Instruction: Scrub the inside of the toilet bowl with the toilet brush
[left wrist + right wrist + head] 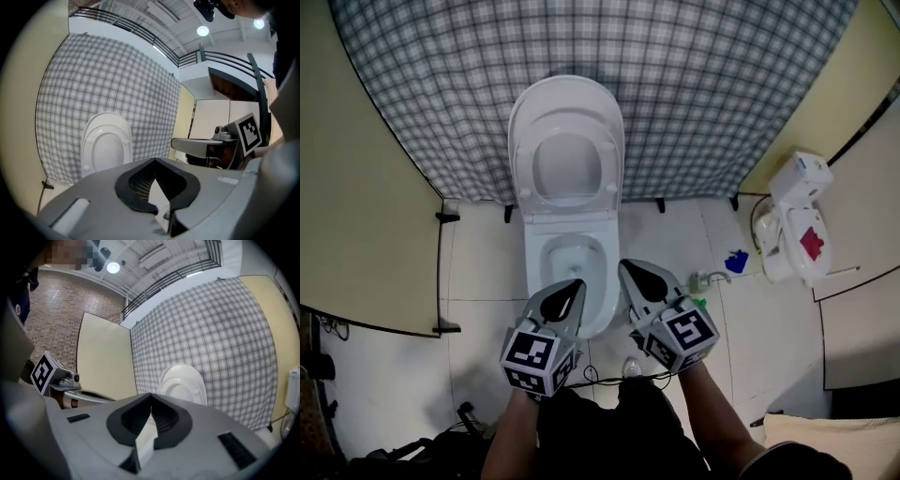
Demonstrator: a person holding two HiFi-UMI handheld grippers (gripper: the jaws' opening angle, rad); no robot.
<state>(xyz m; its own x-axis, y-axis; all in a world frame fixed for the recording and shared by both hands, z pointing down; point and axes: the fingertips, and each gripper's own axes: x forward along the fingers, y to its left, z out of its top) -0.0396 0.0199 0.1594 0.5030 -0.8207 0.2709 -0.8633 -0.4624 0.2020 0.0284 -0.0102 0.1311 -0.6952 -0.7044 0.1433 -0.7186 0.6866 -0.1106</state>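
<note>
A white toilet stands against the checkered back wall with lid and seat (567, 141) raised and the bowl (572, 262) open below. The raised lid (105, 145) also shows in the left gripper view and, as a lid (182, 383), in the right gripper view. My left gripper (577, 283) hovers over the bowl's near rim, shut and empty. My right gripper (625, 265) is just right of the bowl, shut with nothing between its fingers. The two are side by side, both aimed at the back wall. I cannot pick out a toilet brush in any view.
A white plastic unit with a red mark (797, 225) sits on the floor at the right. Small blue (736, 261) and green (699, 303) items lie between it and the toilet. Yellow partitions close both sides. Dark cables (459, 422) lie at the lower left.
</note>
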